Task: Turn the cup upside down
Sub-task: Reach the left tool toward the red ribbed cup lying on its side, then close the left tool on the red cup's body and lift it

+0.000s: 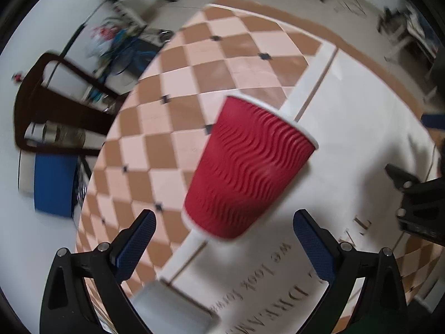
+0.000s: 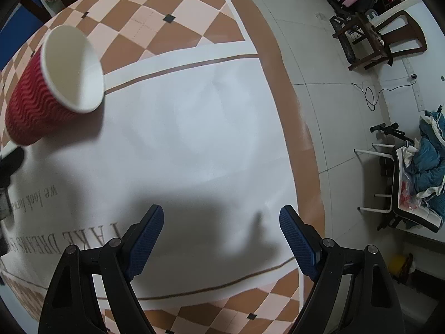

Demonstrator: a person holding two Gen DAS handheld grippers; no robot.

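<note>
A red ripple-wall paper cup (image 1: 249, 167) with a white rim and white inside stands on the table, seen tilted in both views; it also shows at the left of the right wrist view (image 2: 47, 89), mouth toward the camera. My left gripper (image 1: 224, 235) is open, its blue pads on either side of the cup's base and apart from it. My right gripper (image 2: 221, 236) is open and empty over the white middle of the tablecloth (image 2: 194, 139), well to the right of the cup. The right gripper's black body shows at the right edge of the left wrist view (image 1: 417, 203).
The table carries a cloth with a brown and pink checker border (image 1: 180, 105) and printed lettering (image 2: 64, 239). A grey block (image 1: 172, 309) lies near the left gripper. Dark wooden chairs (image 1: 55, 105) and clutter stand on the floor around the table.
</note>
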